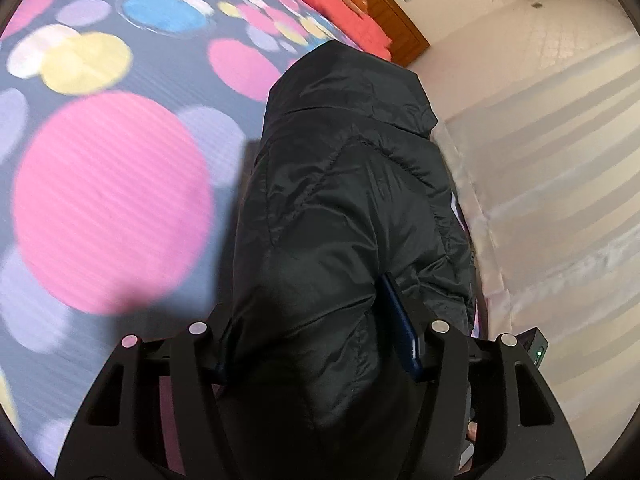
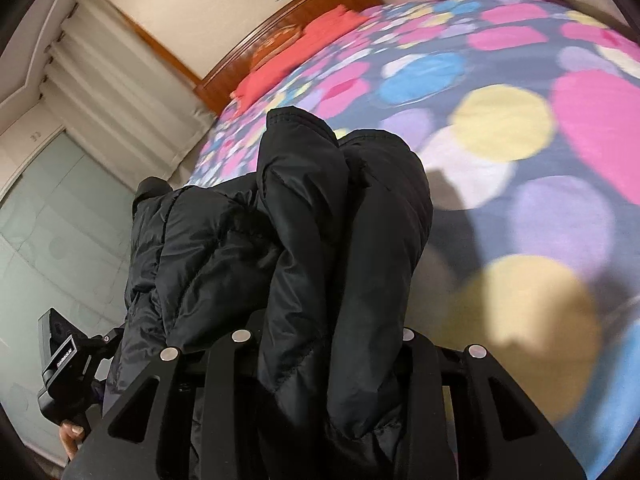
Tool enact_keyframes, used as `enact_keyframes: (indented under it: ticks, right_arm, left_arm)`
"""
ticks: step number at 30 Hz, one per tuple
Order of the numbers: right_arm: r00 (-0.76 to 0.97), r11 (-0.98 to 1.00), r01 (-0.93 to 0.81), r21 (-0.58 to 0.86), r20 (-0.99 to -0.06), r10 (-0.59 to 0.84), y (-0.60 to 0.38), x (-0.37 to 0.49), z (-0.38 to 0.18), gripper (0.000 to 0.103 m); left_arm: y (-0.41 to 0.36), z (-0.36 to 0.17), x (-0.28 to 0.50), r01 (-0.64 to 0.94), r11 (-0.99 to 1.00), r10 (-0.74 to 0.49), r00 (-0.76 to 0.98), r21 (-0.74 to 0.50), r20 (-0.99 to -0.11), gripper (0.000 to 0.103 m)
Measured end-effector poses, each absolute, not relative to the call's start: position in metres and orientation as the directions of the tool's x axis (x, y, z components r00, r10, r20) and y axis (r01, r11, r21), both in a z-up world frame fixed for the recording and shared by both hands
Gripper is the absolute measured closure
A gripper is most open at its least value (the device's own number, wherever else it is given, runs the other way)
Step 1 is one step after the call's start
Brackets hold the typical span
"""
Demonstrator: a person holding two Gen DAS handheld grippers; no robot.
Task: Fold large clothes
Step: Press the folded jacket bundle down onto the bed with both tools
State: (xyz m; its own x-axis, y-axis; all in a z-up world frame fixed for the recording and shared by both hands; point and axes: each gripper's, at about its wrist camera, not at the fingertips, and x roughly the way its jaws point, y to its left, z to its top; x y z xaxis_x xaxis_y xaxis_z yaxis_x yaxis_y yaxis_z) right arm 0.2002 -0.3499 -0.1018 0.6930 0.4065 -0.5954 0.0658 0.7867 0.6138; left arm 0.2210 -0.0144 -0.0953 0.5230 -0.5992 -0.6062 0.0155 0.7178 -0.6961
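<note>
The left gripper [image 1: 316, 344] has its jaws closed partway on a thick fold of the black jacket [image 1: 340, 200], which fills the gap between them and runs away toward the bed's edge. The right gripper [image 2: 324, 340] likewise pinches a bunched fold of the jacket [image 2: 304, 216], jaws narrower. The jacket hangs from both grips over the spotted bedspread [image 1: 112, 200], its far end near the red pillows [image 2: 280, 64] and wooden headboard [image 2: 256, 40].
</note>
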Motion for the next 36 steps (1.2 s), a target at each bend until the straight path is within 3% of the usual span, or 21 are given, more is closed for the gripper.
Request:
enact_keyframes:
  ticks: [15, 17, 20, 25, 32, 36]
  right_arm:
    - [0.631, 0.803, 0.048, 0.594, -0.641, 0.437, -0.28, 0.268, -0.113, 0.069]
    - [0.629, 0.809, 0.052, 0.586, -0.648, 0.429, -0.28, 0.265, -0.112, 0.06]
    - [0.629, 0.815, 0.073, 0.575, -0.661, 0.409, -0.281, 0.258, -0.112, 0.047]
    - [0.639, 0.804, 0.073, 0.59, -0.647, 0.417, -0.29, 0.242, -0.108, 0.035]
    - [0.642, 0.763, 0.066, 0.643, -0.613, 0.461, -0.296, 0.2, -0.112, 0.032]
    - [0.61, 0.78, 0.067, 0.623, -0.644, 0.462, -0.284, 0.197, -0.121, 0.03]
  left_arm:
    - [0.065, -0.125, 0.263, -0.078, 0.71, -0.561, 0.538, -0.7, -0.629, 0.041]
    - [0.068, -0.125, 0.26, -0.077, 0.705, -0.566, 0.537, -0.705, -0.625, 0.038]
    - [0.074, -0.119, 0.249, -0.077, 0.726, -0.533, 0.565, -0.684, -0.63, 0.025]
    - [0.08, -0.11, 0.212, -0.031, 0.71, -0.558, 0.586, -0.704, -0.588, 0.011]
    - [0.073, -0.133, 0.171, -0.04, 0.657, -0.61, 0.559, -0.753, -0.562, 0.008]
    - [0.068, -0.142, 0.174, -0.087, 0.627, -0.617, 0.551, -0.774, -0.562, 0.01]
